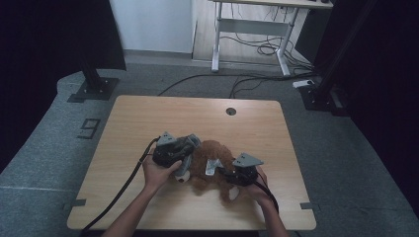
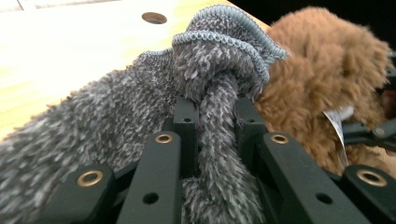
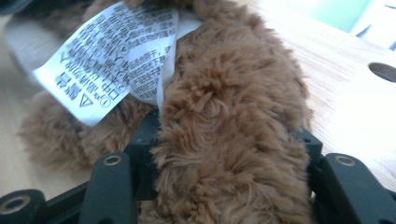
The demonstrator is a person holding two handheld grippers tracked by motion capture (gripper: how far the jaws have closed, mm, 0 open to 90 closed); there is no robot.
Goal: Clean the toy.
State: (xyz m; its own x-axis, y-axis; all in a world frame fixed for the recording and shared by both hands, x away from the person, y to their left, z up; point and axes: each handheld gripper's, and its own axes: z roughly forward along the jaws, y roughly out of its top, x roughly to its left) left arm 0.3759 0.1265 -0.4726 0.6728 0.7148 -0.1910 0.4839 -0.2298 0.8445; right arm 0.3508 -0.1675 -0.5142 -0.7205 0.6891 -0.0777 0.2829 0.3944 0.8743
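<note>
A brown plush toy (image 1: 213,152) lies on the wooden table (image 1: 148,118) near its front edge, with a white printed label (image 3: 112,51) sewn on it. A grey fuzzy cloth (image 2: 219,51) is wrapped at the toy's left side. My left gripper (image 2: 215,116) is shut on a bunched strand of that cloth, and in the high view it (image 1: 189,159) sits at the toy's left. My right gripper (image 3: 229,140) has a thick furry limb of the toy between its jaws, touching both sides. In the high view it (image 1: 223,171) sits at the toy's right.
A round cable hole (image 1: 230,111) sits at the table's far middle. Black cables trail from both grippers over the front edge. Black stand bases (image 1: 94,89) stand on the floor at far left and right. A white desk frame (image 1: 252,29) with loose cables is behind.
</note>
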